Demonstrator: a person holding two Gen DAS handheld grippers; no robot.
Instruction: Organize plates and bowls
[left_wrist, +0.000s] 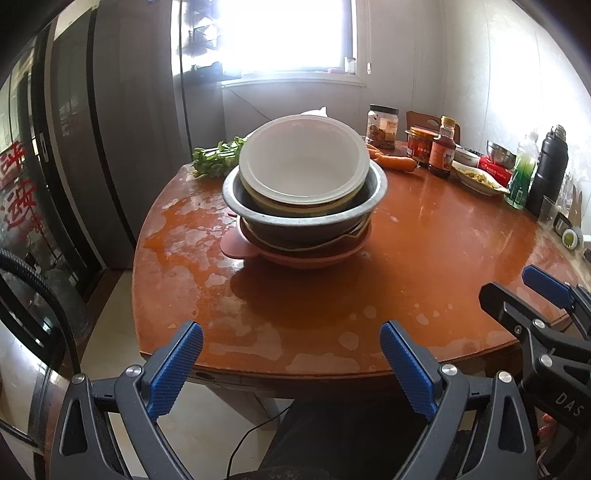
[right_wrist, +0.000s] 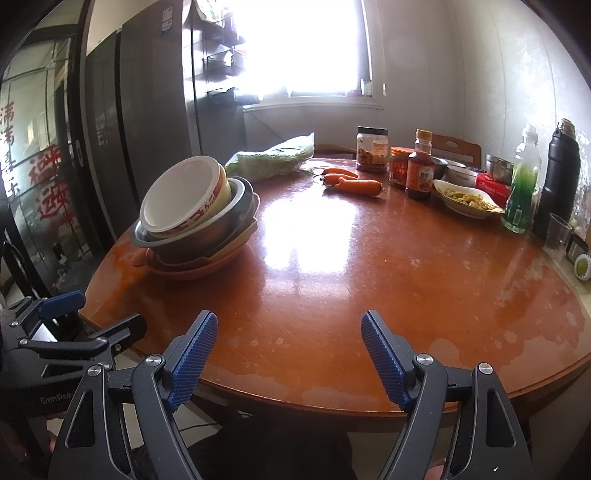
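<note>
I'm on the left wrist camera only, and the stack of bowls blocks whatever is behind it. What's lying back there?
Observer: A pale green leafy vegetable in a clear bag lies on the table just behind the stack.
Operator: Okay. I can only see the edge of the right tool. Is it holding anything?
Observer: No. The right tool is open over the near table edge, with nothing between its blue pads.
</note>
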